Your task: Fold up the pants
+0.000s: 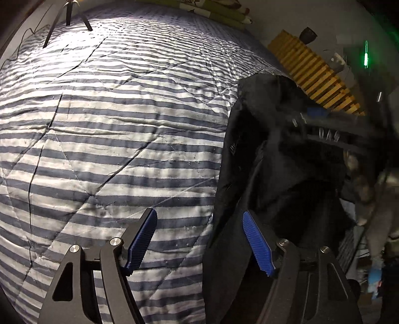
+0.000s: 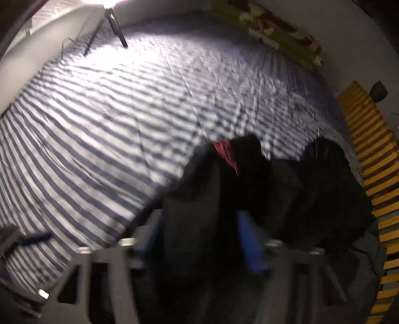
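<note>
Black pants (image 1: 274,149) lie bunched on the right side of a blue-and-white striped quilt (image 1: 112,124). My left gripper (image 1: 200,239) hangs open just above the quilt. Its left pad (image 1: 142,239) is over the stripes, its right pad over the pants' left edge, and nothing is pinched. The right wrist view is blurred. There my right gripper (image 2: 199,236) stands over the pants (image 2: 299,194) with its blue pads apart and dark cloth lying between them. A red label (image 2: 225,152) shows at the far end of the pants.
Tripod legs (image 1: 68,17) stand on the far left of the quilt (image 2: 99,124). Yellow wooden slats (image 1: 311,69) run along the bed's right edge. Folded green patterned bedding (image 2: 274,27) lies at the far end. A pale wall (image 2: 37,49) borders the left.
</note>
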Available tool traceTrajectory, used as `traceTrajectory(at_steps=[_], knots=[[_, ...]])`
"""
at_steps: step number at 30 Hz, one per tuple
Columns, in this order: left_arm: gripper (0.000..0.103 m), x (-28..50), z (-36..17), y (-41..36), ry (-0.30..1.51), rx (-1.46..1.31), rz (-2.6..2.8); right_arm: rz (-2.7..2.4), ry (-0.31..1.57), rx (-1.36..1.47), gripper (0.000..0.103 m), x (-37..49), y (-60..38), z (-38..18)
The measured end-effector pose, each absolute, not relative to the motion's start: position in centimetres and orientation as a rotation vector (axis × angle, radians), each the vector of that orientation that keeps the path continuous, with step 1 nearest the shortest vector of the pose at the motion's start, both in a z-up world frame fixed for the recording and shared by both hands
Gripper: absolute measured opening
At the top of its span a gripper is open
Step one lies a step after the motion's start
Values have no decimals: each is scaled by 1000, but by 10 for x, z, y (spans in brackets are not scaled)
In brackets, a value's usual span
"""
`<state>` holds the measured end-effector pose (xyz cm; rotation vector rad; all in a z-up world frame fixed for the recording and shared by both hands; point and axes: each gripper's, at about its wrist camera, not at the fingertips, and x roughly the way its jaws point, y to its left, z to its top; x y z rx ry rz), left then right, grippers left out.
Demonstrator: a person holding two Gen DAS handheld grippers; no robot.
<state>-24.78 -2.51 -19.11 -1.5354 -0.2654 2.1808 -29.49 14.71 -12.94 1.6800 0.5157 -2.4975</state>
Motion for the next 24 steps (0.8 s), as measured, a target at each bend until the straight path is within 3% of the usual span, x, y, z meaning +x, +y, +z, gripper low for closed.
traceTrajectory(at_steps=[5,10,14,17,21,22,24], knots=[[74,-237,-188,-20,-236,-1510,2139,-2494,451,1741,11,-270,200,-139],[75,-225,-187,-2,-129,-1485,2129,-2545,227,1757,10,-234,256,-132],[74,-223,-194,8,-83,-1499,2127,-2551,272,1874,10,-215,285,-150],[71,-223,-198,8,-81,-1499,2121,-2562,372,1896,21,-205,288,-147],[67,-218,-196,7,-52,-1474,2129,-2666,315,1678,37,-197,270,-95],[62,-217,-196,6,-52,-1471,2128,-2653,305,1616,38,-196,258,-83],[54,-215,-198,4,-41,-1476,2126,-2567,310,1565,55,-203,229,-73]])
